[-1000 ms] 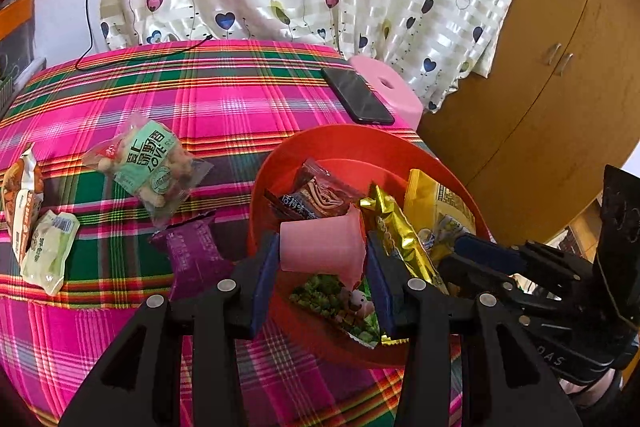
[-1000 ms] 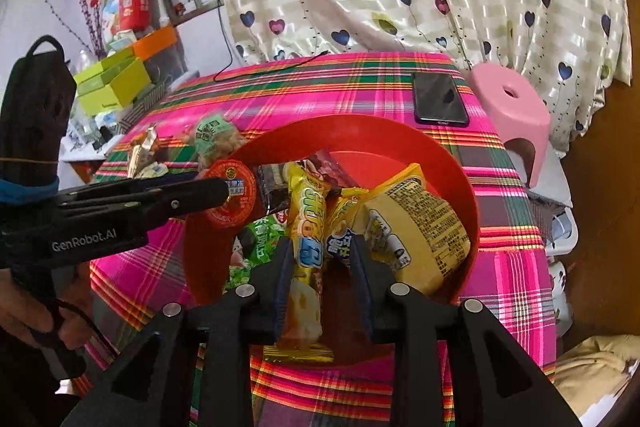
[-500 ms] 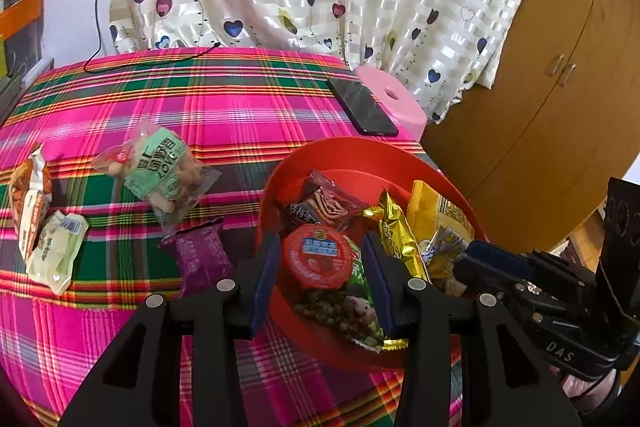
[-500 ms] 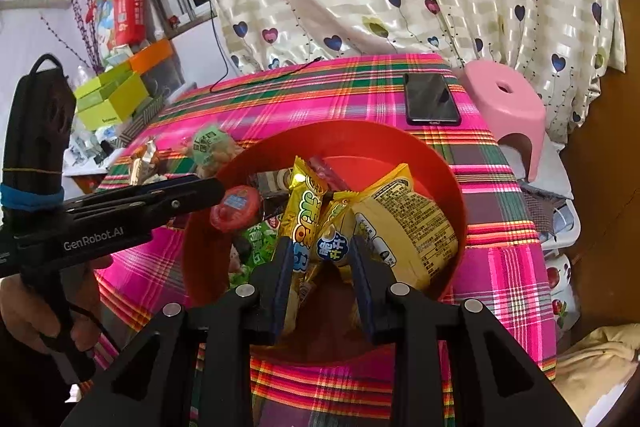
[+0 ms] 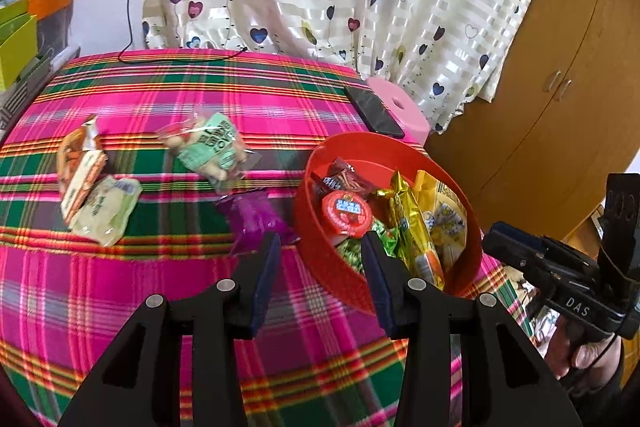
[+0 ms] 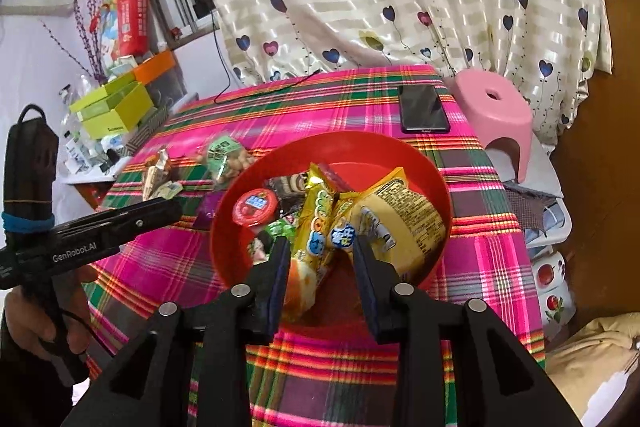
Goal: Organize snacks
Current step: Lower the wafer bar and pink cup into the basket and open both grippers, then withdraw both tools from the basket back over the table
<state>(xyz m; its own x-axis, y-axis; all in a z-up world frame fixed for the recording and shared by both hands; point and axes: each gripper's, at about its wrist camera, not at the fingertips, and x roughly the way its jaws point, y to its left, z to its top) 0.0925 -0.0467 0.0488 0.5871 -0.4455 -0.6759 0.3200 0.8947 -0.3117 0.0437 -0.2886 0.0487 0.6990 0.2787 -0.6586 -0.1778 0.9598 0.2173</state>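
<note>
Two grippers sit at the near rim of the red bowl (image 5: 400,151). The left gripper (image 5: 318,247) has its fingers spread wide and holds nothing, one finger outside the rim, the other over it. The right gripper (image 6: 318,247) is likewise parted and empty, its fingers over the bowl's near side, flanking a gold packet (image 6: 316,223). Inside the bowl lie that packet, a yellow bag (image 6: 400,219) and a round red-lidded cup (image 5: 346,211). Just left of the bowl a purple packet (image 5: 254,217) lies on the plaid cloth (image 5: 160,279); farther left are a green-labelled bag (image 5: 210,149) and two more packets (image 5: 92,187). Beyond the bowl lies a phone (image 5: 374,111). Reaching for the purple packet, the left finger could, I judge, catch the rim and tip the piled bowl.
</note>
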